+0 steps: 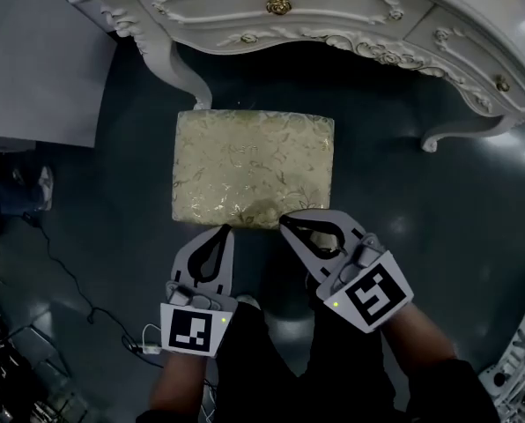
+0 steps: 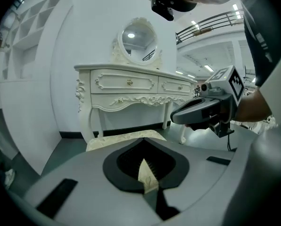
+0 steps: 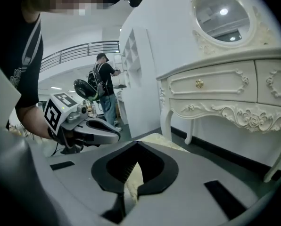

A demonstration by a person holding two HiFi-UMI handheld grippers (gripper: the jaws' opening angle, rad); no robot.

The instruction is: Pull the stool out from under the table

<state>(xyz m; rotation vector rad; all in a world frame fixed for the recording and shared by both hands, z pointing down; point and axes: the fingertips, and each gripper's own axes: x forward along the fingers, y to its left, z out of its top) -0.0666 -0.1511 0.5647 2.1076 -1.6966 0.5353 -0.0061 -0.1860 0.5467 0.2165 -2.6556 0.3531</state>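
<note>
Stool (image 1: 252,167) sits mid-frame on the dark floor (image 1: 439,227), just below the white table (image 1: 333,11). Left tongs (image 1: 222,230) and right tongs (image 1: 284,222) hover pinched shut, empty, at its lower edge; cable (image 1: 66,276) trails lower left.

1. an oval mirror (image 2: 138,37) in a carved white frame.
2. a white shelf unit (image 3: 132,48).
3. a person (image 3: 104,86) with a backpack standing beside it.
4. a thin cable (image 1: 69,278) on the dark floor (image 1: 421,236).

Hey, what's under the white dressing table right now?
Only bare dark floor shows under the table, with a white wall and dark baseboard behind in the left gripper view. The stool stands in front of it. From above, the table covers the floor farther back.
</note>
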